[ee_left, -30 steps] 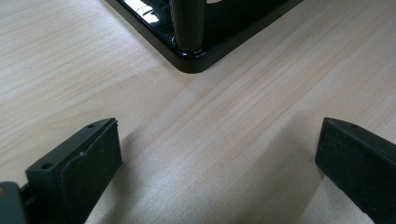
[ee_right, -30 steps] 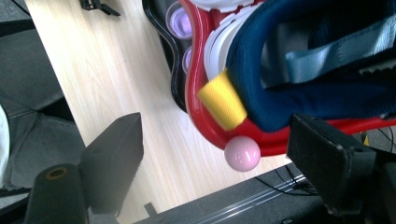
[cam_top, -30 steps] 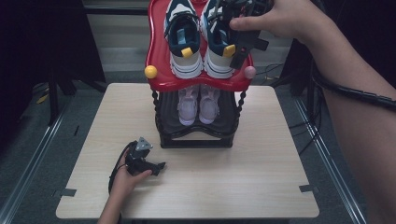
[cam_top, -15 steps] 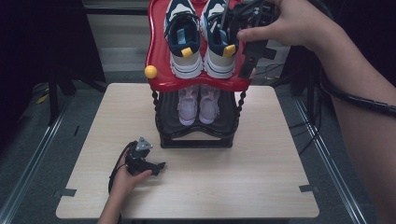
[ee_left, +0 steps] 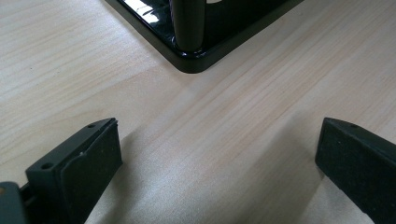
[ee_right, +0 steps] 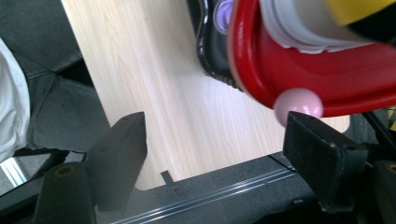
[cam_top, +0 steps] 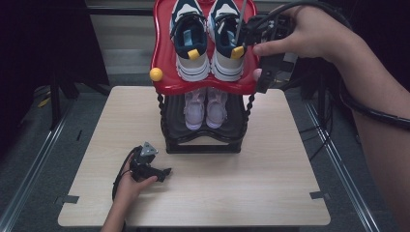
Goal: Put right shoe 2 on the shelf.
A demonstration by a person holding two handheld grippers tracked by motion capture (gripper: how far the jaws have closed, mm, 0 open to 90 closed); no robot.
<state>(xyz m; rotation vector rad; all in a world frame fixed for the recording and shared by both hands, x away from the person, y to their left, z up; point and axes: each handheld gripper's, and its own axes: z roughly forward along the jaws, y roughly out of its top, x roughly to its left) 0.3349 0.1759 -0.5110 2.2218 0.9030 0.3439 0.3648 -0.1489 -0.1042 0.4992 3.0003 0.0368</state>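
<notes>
Nearest the person, the left tongs (cam_top: 145,166) are lying on the desk (cam_top: 270,193), jaws standing wide with bare wood between them, aimed at the black base corner of the shoe rack (ee_left: 189,56). Behind them, pale sneakers (cam_top: 205,108) are sitting on the rack's lower black shelf. Farther off, the right tongs (cam_top: 263,72) are hovering at the right edge of the red top tray (cam_top: 162,72), jaws wide but just narrowing with nothing gripped, a pink knob (ee_right: 299,105) just beside one jaw. Navy-and-white sneakers (cam_top: 208,41) are resting on that tray.
</notes>
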